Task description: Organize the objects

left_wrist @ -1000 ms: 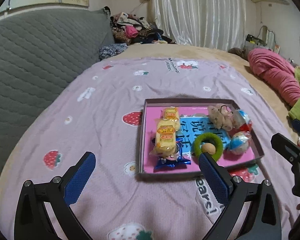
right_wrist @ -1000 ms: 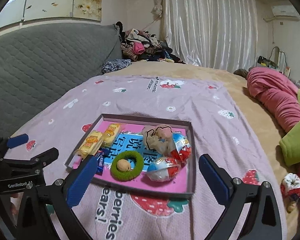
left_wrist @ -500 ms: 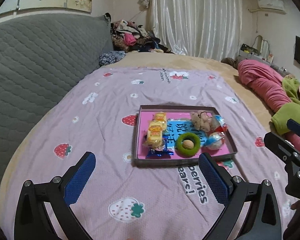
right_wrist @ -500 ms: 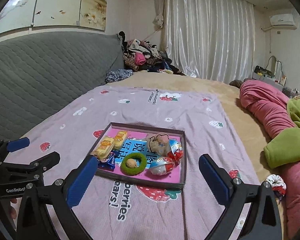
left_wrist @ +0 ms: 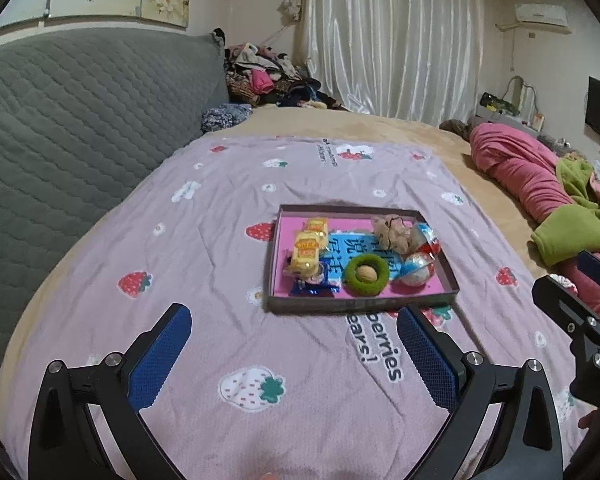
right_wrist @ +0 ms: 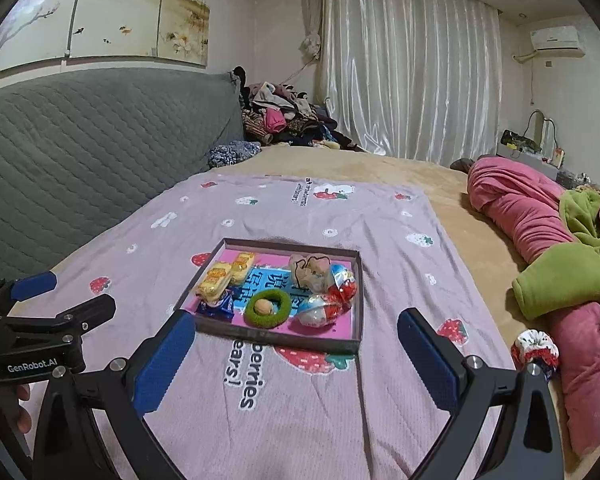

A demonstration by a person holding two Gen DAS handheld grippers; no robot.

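A shallow box tray [left_wrist: 356,304] [right_wrist: 276,338] with a pink floor lies on the strawberry-print blanket. Inside it are two yellow snack packs [left_wrist: 308,250] [right_wrist: 220,276], a blue wrapper [left_wrist: 314,285] [right_wrist: 218,307], a green ring [left_wrist: 367,274] [right_wrist: 268,308] with a walnut in its hole, a beige plush toy [left_wrist: 392,232] [right_wrist: 310,270] and two foil-wrapped eggs [left_wrist: 418,270] [right_wrist: 324,308]. My left gripper [left_wrist: 294,354] is open, held back from the tray's near edge. My right gripper [right_wrist: 296,360] is open too, also short of the tray. Neither holds anything.
A grey quilted headboard [left_wrist: 60,128] runs along the left. Rolled pink and green bedding [left_wrist: 540,196] [right_wrist: 548,248] lies on the right. A red-and-white scrunchie [right_wrist: 534,350] sits by the right bed edge. A clothes pile [right_wrist: 284,120] fills the far corner.
Both grippers have pulled back and up from the tray, which now looks smaller and farther off. Both stay open; the tray's contents have not shifted.
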